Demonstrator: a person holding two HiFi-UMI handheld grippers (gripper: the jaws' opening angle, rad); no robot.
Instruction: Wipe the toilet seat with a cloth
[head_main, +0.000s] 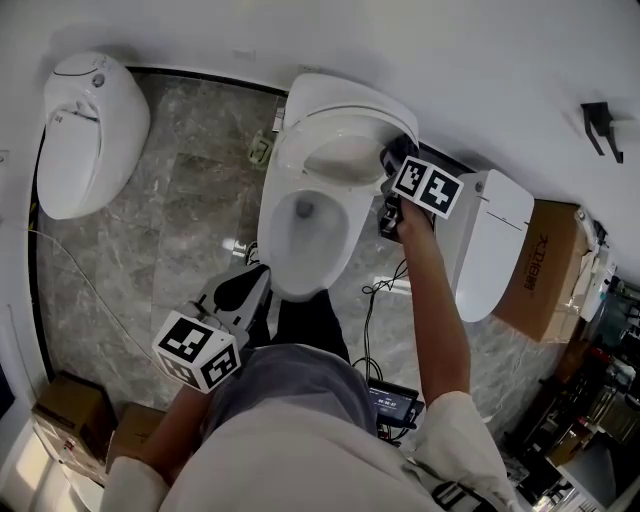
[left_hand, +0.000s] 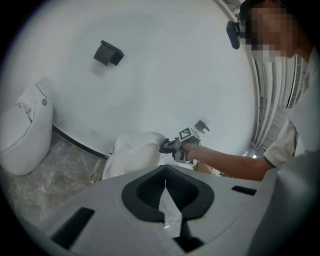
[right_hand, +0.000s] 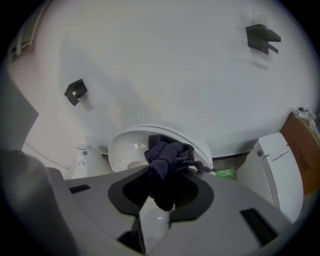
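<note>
The white toilet (head_main: 338, 240) stands in the middle of the head view with its lid (head_main: 345, 150) raised against the wall. My right gripper (head_main: 393, 168) is at the right edge of that lid, shut on a dark blue cloth (right_hand: 167, 155). In the right gripper view the cloth bunches out between the jaws in front of the lid (right_hand: 125, 145). My left gripper (head_main: 250, 287) hangs low in front of the bowl, apart from it. Its jaws (left_hand: 165, 172) are shut with nothing between them. The left gripper view also shows the toilet (left_hand: 132, 152) and the right gripper (left_hand: 171, 146).
A second white toilet (head_main: 85, 130) stands at the left and another white unit (head_main: 495, 245) at the right beside a cardboard box (head_main: 545, 270). More boxes (head_main: 70, 405) sit at lower left. A device with a screen (head_main: 393, 403) and cables lie on the grey floor. A black bracket (head_main: 603, 125) is on the wall.
</note>
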